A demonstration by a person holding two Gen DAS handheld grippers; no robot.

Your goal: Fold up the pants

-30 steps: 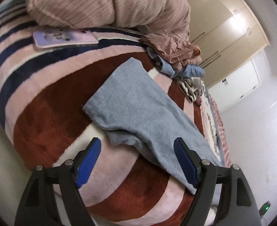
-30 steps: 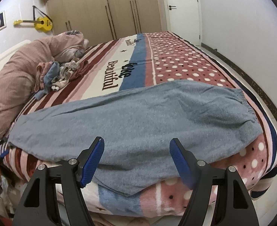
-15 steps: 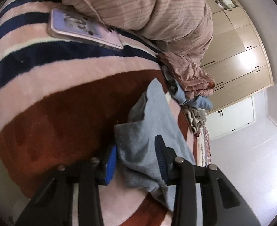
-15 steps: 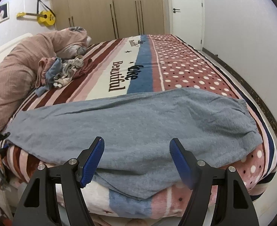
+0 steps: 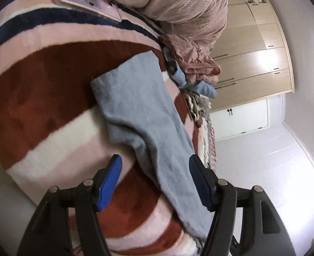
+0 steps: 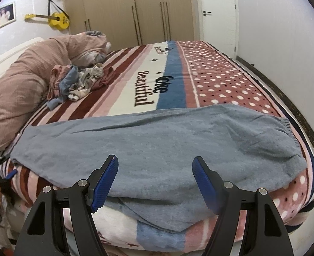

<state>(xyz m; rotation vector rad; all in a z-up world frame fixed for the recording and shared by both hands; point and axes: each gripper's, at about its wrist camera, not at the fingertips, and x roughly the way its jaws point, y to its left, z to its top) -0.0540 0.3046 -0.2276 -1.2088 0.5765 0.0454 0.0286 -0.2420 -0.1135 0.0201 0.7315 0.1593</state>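
Observation:
Grey-blue pants (image 6: 157, 140) lie flat across the near edge of the bed, waistband at the right (image 6: 289, 136), leg ends at the left. In the left wrist view the leg end (image 5: 135, 98) lies on the striped blanket, its cuff corner folded a little. My left gripper (image 5: 154, 179) is open and empty, just back from the leg end, with the pant leg running between its blue pads. My right gripper (image 6: 154, 179) is open and empty over the front edge of the pants' middle.
A pile of loose clothes (image 6: 80, 81) lies near the pink duvet (image 6: 24, 89) at the bed's head. A phone (image 5: 86, 0) lies on the blanket by the duvet. Wardrobes (image 6: 135, 10) and a door (image 6: 216, 15) stand behind the bed.
My left gripper, half a second ago closed around the leg end, has opened and drawn back; the cuff lies released on the blanket. My right gripper stays open, moved slightly closer.

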